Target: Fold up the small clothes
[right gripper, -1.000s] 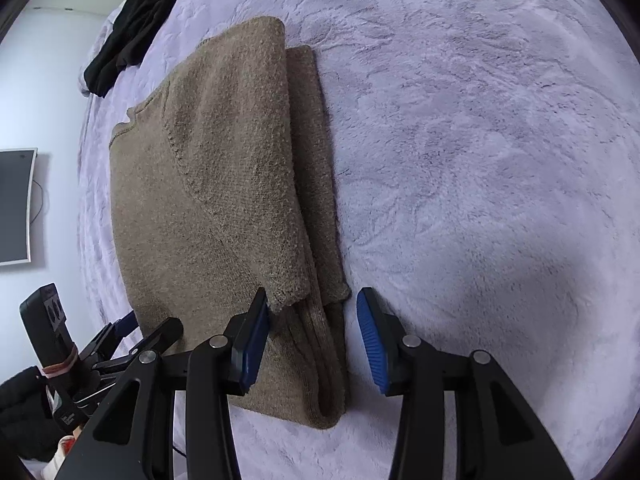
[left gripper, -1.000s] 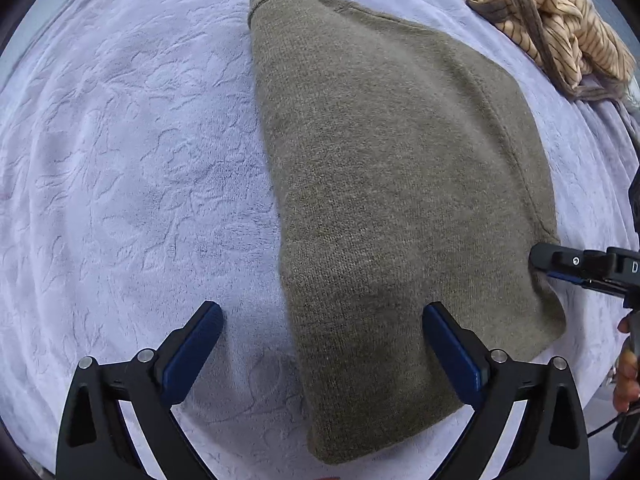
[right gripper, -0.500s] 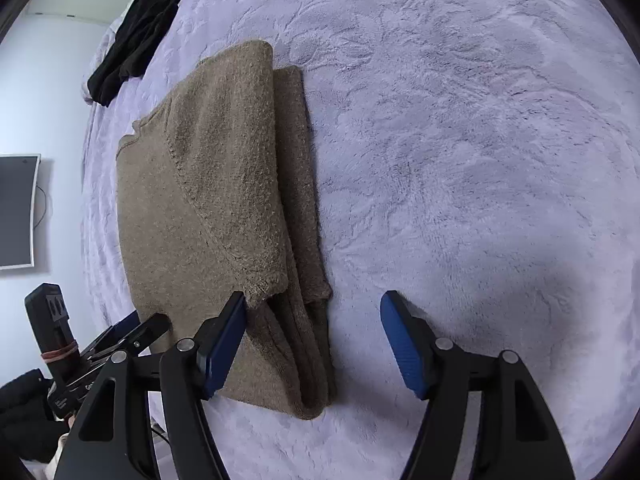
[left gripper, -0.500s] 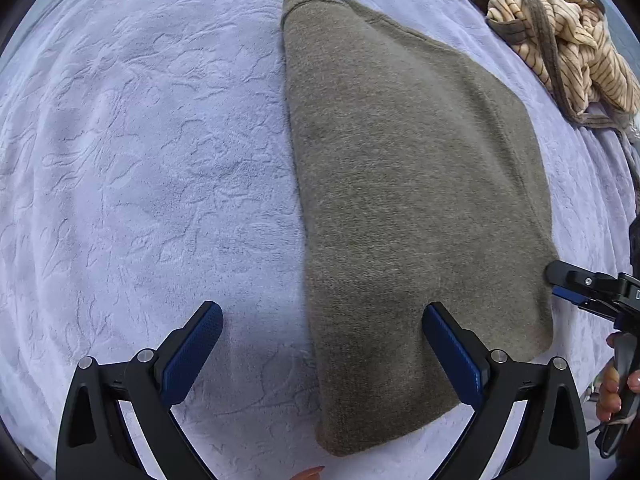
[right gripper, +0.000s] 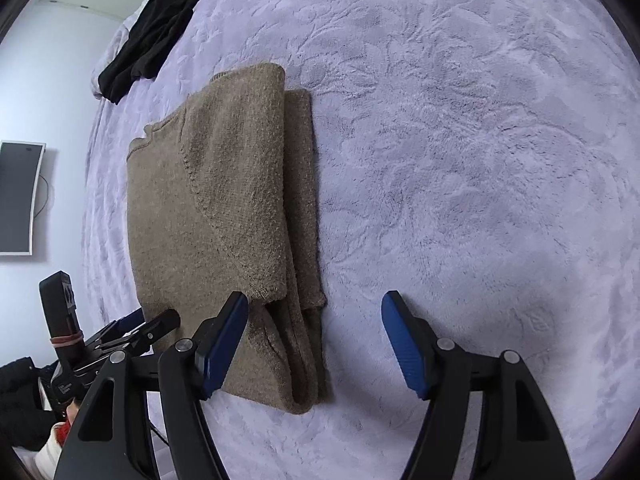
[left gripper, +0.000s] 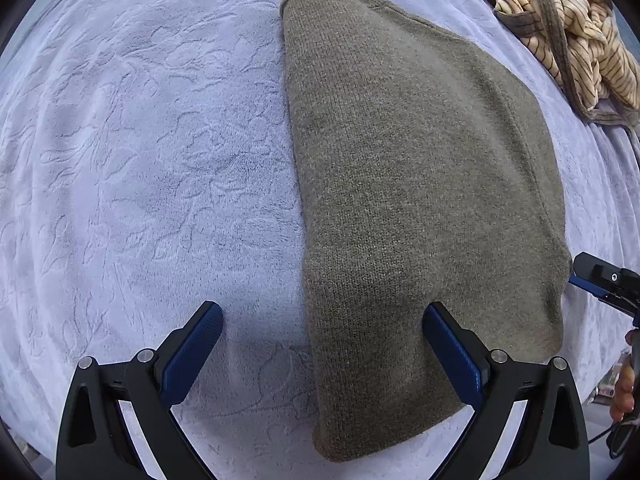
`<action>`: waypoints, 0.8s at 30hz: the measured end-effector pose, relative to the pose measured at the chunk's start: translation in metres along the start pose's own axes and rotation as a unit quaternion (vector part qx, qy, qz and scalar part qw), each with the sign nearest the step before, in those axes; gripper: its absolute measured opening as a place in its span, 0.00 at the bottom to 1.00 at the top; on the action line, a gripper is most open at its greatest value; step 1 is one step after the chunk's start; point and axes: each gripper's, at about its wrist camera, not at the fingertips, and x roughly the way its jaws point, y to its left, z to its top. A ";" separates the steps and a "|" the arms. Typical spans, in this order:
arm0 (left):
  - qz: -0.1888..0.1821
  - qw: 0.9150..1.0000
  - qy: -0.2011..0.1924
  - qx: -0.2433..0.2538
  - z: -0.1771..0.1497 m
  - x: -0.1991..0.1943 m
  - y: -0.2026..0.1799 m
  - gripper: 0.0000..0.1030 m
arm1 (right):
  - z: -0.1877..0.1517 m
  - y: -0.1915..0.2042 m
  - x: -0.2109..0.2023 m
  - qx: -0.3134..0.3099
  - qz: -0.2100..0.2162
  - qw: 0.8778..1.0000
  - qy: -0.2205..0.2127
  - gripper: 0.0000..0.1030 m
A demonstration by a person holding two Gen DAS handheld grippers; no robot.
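Olive-brown sweater [left gripper: 420, 184] (folded) on bedspread [left gripper: 140, 160]

1. The striped garment [left gripper: 568, 28] runs off the left wrist view's top-right edge.
2. The black garment [right gripper: 160, 28] is cut off at the right wrist view's top.
3. The right gripper [left gripper: 608, 284] shows only its tip at the frame edge.
4. The wall screen [right gripper: 18, 196] is cropped on the left.

Bedroom: plush bedspread [right gripper: 460, 160], strewn clothes [left gripper: 568, 36], wall TV [right gripper: 18, 198].
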 end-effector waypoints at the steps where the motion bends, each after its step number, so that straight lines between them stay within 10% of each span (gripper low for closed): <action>1: -0.002 1.000 0.001 0.000 0.000 0.001 -0.001 0.98 | 0.001 0.000 0.000 0.000 -0.001 1.000 0.000 0.71; 24: -0.034 0.999 0.004 0.001 0.004 0.003 0.016 0.97 | 0.011 -0.001 0.010 -0.004 0.005 1.000 0.001 0.71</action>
